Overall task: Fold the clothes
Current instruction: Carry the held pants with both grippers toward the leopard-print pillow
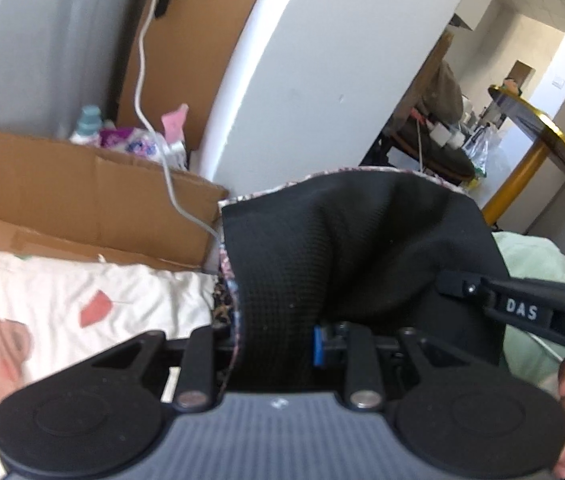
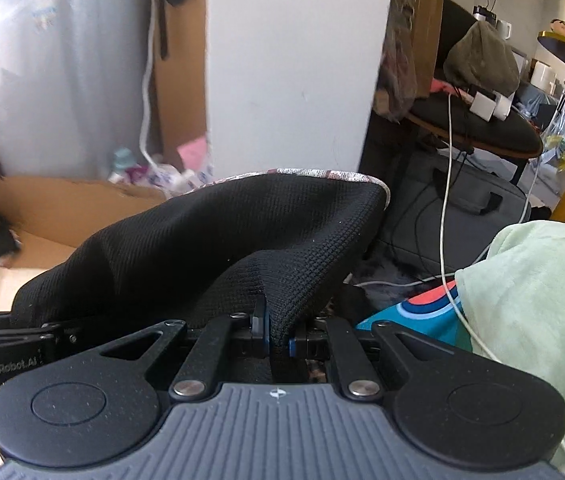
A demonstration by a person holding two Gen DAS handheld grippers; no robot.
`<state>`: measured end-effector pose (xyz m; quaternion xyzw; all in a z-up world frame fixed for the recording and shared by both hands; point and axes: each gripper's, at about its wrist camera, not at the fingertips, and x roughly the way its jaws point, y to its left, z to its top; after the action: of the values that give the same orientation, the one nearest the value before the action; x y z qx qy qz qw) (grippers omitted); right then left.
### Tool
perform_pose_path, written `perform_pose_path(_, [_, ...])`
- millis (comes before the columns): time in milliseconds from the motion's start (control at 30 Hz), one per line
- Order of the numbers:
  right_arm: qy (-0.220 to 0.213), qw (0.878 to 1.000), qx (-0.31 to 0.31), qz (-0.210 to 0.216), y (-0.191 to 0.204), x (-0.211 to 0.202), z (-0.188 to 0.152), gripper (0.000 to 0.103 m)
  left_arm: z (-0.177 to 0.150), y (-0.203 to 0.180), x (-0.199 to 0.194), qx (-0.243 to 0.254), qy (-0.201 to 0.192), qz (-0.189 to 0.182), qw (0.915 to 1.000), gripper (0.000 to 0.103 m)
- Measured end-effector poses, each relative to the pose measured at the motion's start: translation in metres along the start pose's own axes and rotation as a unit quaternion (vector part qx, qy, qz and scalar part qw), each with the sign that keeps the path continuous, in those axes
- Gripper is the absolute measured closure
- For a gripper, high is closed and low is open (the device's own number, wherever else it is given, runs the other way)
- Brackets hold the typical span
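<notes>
We clamp a black knit garment [image 2: 218,236] in both tools: our right gripper [image 2: 280,338] pinches a fold at 6 o'clock, our left gripper [image 1: 274,344] holds its hem, the cloth raised above the bedsheet [image 1: 82,292].

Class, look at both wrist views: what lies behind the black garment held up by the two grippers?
Behind the black garment stands a white pillar, flanked by a cardboard box. The floor directly behind the garment is covered, so nothing there can be told.
</notes>
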<state>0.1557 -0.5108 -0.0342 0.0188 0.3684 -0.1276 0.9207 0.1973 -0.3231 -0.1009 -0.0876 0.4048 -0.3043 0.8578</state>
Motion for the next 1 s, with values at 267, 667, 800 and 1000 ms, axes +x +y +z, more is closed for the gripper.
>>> perform_pose_path(267, [0.033,0.999,0.021,-0.026,-0.031,0.104,-0.021,0.096,-0.029,0.025,0.1,-0.033,0.038,-0.035,0.9981,0.074])
perform_pose_path(667, [0.044,0.998,0.038,-0.035,-0.052,0.206,-0.063,0.096,-0.066,0.064,0.196,-0.017,0.055,-0.096,0.9938,0.073])
perform_pose_path(800, [0.039,0.998,0.024,-0.037,-0.052,0.219,-0.061,0.096,-0.055,0.06,0.201,0.007,0.04,-0.098,0.9943,0.073])
perform_pose_path(1000, [0.04,0.999,0.025,-0.028,-0.059,0.234,-0.056,0.095,-0.046,0.053,0.207,0.033,0.034,-0.089,0.9949,0.073])
